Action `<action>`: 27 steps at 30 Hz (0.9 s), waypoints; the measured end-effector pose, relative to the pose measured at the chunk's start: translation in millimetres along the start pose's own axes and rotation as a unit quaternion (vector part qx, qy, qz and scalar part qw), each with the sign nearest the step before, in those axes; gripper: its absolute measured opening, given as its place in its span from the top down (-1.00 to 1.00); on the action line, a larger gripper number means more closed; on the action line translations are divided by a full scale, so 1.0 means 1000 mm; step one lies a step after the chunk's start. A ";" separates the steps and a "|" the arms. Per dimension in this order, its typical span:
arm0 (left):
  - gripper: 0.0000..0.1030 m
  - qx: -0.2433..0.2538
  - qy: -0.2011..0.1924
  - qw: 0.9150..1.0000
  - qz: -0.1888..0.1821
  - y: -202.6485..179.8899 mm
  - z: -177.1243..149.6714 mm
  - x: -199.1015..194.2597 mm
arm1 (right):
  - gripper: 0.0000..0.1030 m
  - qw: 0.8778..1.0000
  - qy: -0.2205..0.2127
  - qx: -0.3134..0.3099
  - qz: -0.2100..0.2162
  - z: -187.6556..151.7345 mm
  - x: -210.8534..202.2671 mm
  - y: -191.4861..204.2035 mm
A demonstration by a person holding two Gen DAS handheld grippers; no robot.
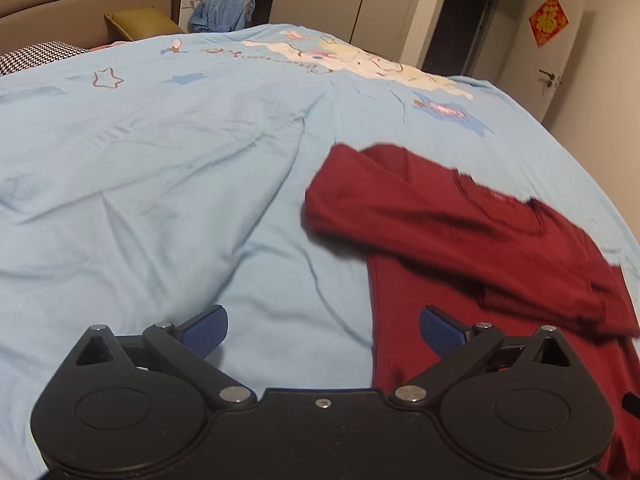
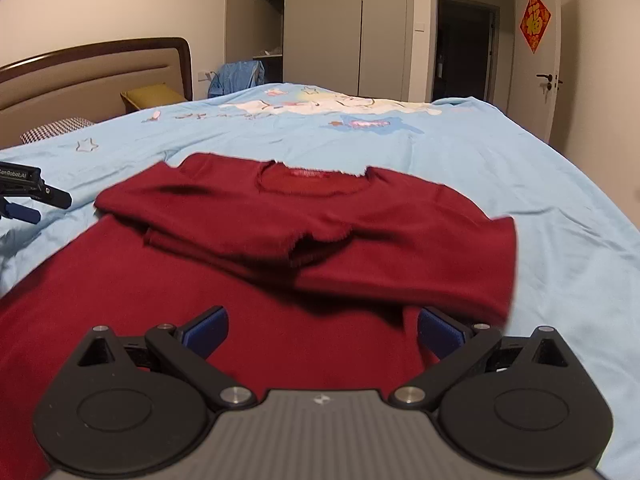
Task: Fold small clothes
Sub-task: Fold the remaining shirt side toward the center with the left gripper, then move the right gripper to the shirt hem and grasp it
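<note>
A dark red long-sleeved top lies flat on the light blue bedspread, collar away from me. Both sleeves are folded across its chest. It also shows at the right of the left wrist view. My right gripper is open and empty, hovering over the top's lower body. My left gripper is open and empty, above the bedspread just left of the top's left edge. It also shows at the left edge of the right wrist view.
The bed has a brown headboard, a yellow-green cushion and a checked pillow at the far left. A wardrobe, a dark doorway and a door stand beyond. Blue cloth is heaped past the bed.
</note>
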State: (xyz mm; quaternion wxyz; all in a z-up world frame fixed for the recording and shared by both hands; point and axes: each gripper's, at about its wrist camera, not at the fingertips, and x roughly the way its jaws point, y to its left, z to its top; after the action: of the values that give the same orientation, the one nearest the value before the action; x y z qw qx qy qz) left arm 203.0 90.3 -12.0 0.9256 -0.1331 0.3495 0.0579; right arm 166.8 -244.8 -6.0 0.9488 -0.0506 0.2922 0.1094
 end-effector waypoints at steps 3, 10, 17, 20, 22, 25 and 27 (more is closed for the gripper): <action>-0.98 -0.003 0.013 1.000 0.000 0.002 -0.026 -0.017 | -1.00 1.000 0.011 0.014 -0.004 -0.018 -0.026 -0.003; -0.98 0.020 0.036 0.999 0.020 0.005 -0.072 -0.046 | -1.00 0.999 0.043 -0.008 -0.030 -0.067 -0.080 0.000; -0.98 0.047 0.014 0.999 0.020 -0.011 -0.095 -0.073 | -1.00 0.997 0.068 0.033 -0.017 -0.101 -0.118 0.000; -0.98 0.071 0.002 0.997 0.002 -0.027 -0.101 -0.082 | -1.00 0.996 0.067 0.060 -0.002 -0.111 -0.129 0.001; -0.98 0.087 -0.001 0.996 -0.020 -0.039 -0.106 -0.086 | -0.99 0.995 0.060 0.078 0.002 -0.115 -0.134 0.001; -0.98 0.111 -0.001 0.992 -0.058 -0.057 -0.114 -0.091 | -0.98 0.990 0.052 0.126 0.022 -0.121 -0.138 -0.001; -0.98 0.129 -0.001 0.989 -0.077 -0.068 -0.120 -0.093 | -0.86 0.987 0.050 0.150 0.030 -0.123 -0.139 -0.003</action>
State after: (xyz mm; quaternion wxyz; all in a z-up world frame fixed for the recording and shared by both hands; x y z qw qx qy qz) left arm 71.0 -10.4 -22.9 0.9372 -0.0388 0.3416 -0.0591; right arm -11.4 -292.4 -28.3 0.9259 0.0960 0.3541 0.0900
